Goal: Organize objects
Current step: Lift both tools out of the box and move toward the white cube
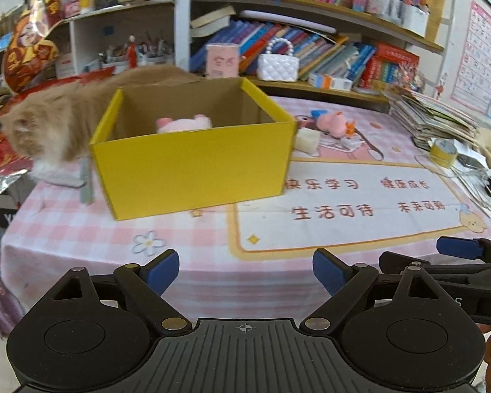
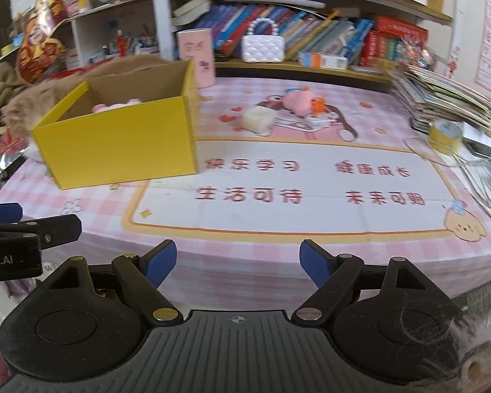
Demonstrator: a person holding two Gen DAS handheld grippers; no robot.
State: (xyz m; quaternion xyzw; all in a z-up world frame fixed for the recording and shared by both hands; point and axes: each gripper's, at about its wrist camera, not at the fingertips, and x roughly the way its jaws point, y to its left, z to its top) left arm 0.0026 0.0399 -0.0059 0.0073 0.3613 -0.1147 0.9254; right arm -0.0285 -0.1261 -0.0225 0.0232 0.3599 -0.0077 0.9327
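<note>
- While both tools hover short of the desk [image 2: 278, 222], the left hand-held gripper [image 1: 245, 273] and right hand-held gripper [image 2: 237, 263] stand wide apart, nothing between the jaws.
- Pink plush toy [image 2: 299, 100]: just right of the yellow box [image 2: 121, 137], beside a white block [image 2: 257, 119].
- Second pink plush [image 1: 183, 122]: inside the box.
- Judgement: plush light, soft, squashy; pinch the body's middle. Block probably stiffer; take it by flat sides.

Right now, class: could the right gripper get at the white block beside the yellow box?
Probably yes: the right gripper has open jaws, and only bare tablecloth lies before the white block.
</note>
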